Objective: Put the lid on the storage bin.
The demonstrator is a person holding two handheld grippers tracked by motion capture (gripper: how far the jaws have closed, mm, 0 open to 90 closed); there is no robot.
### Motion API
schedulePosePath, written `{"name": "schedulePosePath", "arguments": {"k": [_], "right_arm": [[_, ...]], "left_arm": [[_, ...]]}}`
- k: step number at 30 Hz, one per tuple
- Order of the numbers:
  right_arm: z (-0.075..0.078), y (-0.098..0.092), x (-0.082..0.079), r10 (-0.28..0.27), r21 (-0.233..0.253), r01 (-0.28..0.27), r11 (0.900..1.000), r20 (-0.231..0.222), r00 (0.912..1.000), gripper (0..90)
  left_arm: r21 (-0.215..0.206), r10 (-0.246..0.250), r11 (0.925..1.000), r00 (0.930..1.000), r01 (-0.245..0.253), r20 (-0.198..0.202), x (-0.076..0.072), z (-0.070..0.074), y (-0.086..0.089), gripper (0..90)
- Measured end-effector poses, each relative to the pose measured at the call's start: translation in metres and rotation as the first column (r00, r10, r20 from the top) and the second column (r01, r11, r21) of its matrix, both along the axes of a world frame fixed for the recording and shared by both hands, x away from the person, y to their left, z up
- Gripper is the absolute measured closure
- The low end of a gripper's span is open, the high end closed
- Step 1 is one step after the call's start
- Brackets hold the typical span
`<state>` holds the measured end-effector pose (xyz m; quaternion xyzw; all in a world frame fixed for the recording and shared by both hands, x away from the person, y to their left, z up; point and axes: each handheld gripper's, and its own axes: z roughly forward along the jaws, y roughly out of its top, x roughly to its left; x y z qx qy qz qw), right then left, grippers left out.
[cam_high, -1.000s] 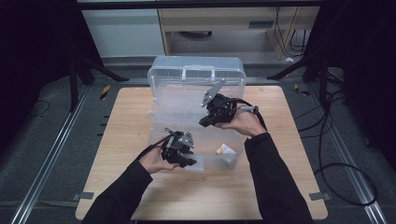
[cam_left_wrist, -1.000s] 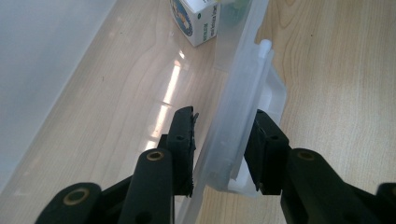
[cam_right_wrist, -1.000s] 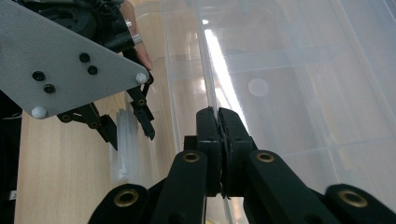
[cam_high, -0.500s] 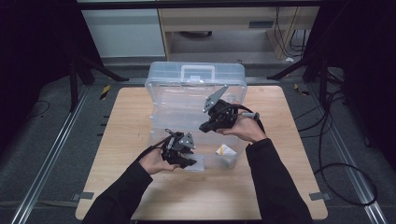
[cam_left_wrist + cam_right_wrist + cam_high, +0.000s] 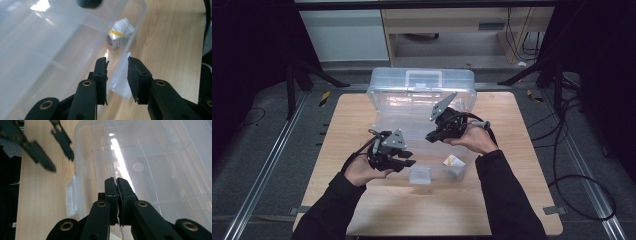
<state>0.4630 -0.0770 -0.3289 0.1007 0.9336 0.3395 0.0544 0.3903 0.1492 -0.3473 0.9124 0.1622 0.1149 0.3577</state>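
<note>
Clear plastic storage box [image 5: 412,107] on wooden table, lid partly raised, small carton [image 5: 453,161] inside

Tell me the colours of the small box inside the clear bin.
White with a yellow band and black print on the small box, clearest in the left gripper view.

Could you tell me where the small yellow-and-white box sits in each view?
High view: the small box lies inside the clear bin's near right corner.
Left gripper view: it is at upper centre, behind the bin wall.
Right gripper view: not in it.
Shared landmark: the bin's front latch.
</note>
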Motion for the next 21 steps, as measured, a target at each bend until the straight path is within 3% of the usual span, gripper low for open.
{"name": "schedulePosePath", "arguments": {"k": [3,5,11,13,17,21], "right_arm": [[0.000,0.000,0.000,-0.005,0.001,0.005,1.000,-0.002,1.0000,87.4],[0.000,0.000,0.000,-0.004,0.000,0.004,1.000,-0.002,1.0000,87.3],[0.000,0.001,-0.002,-0.019,-0.006,0.019,1.000,-0.001,0.9998,87.0],[0.001,0.001,-0.003,-0.024,-0.010,0.024,1.000,-0.001,0.9997,86.9],[0.000,0.001,-0.003,-0.030,-0.003,0.030,1.000,0.001,0.9995,86.6],[-0.001,0.000,-0.005,-0.039,0.000,0.039,0.999,-0.001,0.9992,86.5]], "left_arm": [[-0.070,0.045,0.9965,0.9987,-0.046,-0.027,0.004,0.007,0.011,71.8],[-0.090,0.110,0.9898,0.9938,-0.111,-0.010,0.007,0.011,0.020,72.9],[-0.166,0.229,0.9606,0.9734,-0.223,0.015,0.017,0.020,0.038,77.0],[-0.187,0.273,0.9464,0.9618,-0.264,0.024,0.020,0.024,0.044,78.5],[-0.247,0.353,0.9087,0.9355,-0.337,0.022,0.033,0.031,0.056,79.4],[-0.252,0.399,0.8879,0.9169,-0.385,0.007,0.047,0.035,0.063,81.1]]}}
